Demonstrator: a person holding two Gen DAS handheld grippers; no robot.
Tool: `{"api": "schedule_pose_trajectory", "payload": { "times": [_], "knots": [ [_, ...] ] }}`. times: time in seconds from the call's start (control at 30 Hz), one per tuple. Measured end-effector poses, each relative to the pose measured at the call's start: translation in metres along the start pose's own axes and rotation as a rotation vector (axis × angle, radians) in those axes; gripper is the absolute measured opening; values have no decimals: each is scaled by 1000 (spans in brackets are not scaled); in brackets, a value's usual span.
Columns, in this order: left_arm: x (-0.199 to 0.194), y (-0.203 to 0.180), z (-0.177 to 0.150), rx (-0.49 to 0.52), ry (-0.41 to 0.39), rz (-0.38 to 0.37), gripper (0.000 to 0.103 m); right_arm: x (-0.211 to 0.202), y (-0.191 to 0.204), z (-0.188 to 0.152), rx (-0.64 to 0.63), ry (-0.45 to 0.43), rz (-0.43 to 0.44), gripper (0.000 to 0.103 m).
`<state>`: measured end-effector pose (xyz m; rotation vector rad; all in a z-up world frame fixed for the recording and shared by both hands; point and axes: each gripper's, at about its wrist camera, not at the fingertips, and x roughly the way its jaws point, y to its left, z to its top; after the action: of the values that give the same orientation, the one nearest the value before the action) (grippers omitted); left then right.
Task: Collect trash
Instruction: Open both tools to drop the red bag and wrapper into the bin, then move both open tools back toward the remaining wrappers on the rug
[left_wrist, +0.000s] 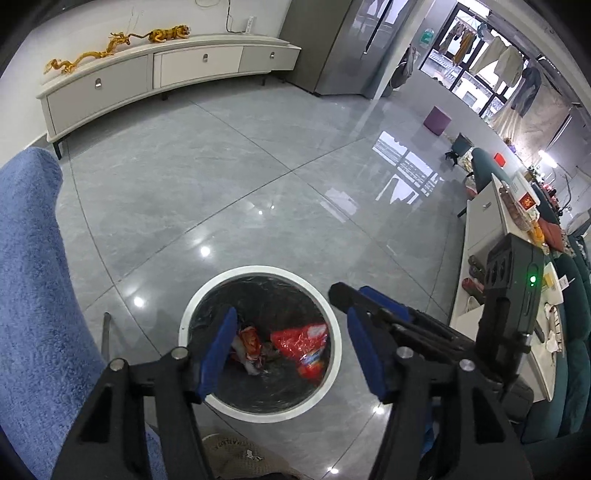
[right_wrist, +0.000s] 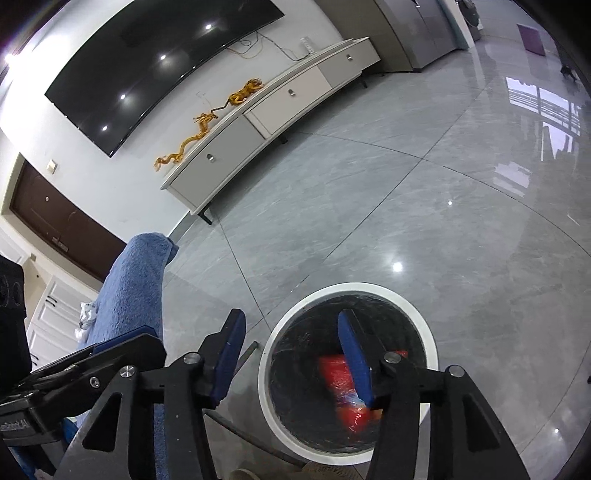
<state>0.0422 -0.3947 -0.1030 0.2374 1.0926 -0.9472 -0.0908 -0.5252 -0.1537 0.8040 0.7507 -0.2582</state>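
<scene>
A round bin with a white rim (left_wrist: 192, 310) and a black liner stands on the grey floor. Inside lie a red wrapper (left_wrist: 301, 341) and a smaller orange-and-white wrapper (left_wrist: 249, 345). My left gripper (left_wrist: 291, 350) hangs above the bin mouth, open, with nothing between its blue pads (left_wrist: 218, 350). My right gripper (left_wrist: 352, 295) reaches in from the right beside it. In the right wrist view the right gripper (right_wrist: 291, 356) is open over the bin rim (right_wrist: 369, 286). The red wrapper (right_wrist: 334, 373) looks blurred inside the bin, partly hidden behind the right finger. The left gripper (right_wrist: 140, 345) shows at the left edge.
A blue towel-covered seat (left_wrist: 33, 277) stands close on the left, with a thin metal rod (left_wrist: 106, 332) beside the bin. A white TV cabinet (left_wrist: 166, 74) lines the far wall under a TV (right_wrist: 166, 62). A cluttered low table (left_wrist: 484, 221) and a green sofa (left_wrist: 576, 387) are on the right.
</scene>
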Motion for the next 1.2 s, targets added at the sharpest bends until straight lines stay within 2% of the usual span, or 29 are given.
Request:
{"api": "schedule_pose_trajectory", "payload": {
  "times": [0.27, 0.57, 0.93, 1.07, 1.2],
  "knots": [
    [-32, 0, -8, 3, -59, 61, 61, -20, 10, 0, 13, -36, 11, 51],
    [-105, 6, -17, -1, -242, 185, 61, -59, 47, 7, -36, -114, 58, 51],
    [-237, 21, -50, -70, -515, 305, 61, -137, 147, 1, -214, -252, 169, 56],
    [-290, 27, -75, -114, -612, 375, 61, -159, 193, -9, -308, -280, 218, 57],
    [-333, 37, -107, -154, -676, 450, 63, -178, 231, -29, -393, -302, 275, 61]
  ]
}}
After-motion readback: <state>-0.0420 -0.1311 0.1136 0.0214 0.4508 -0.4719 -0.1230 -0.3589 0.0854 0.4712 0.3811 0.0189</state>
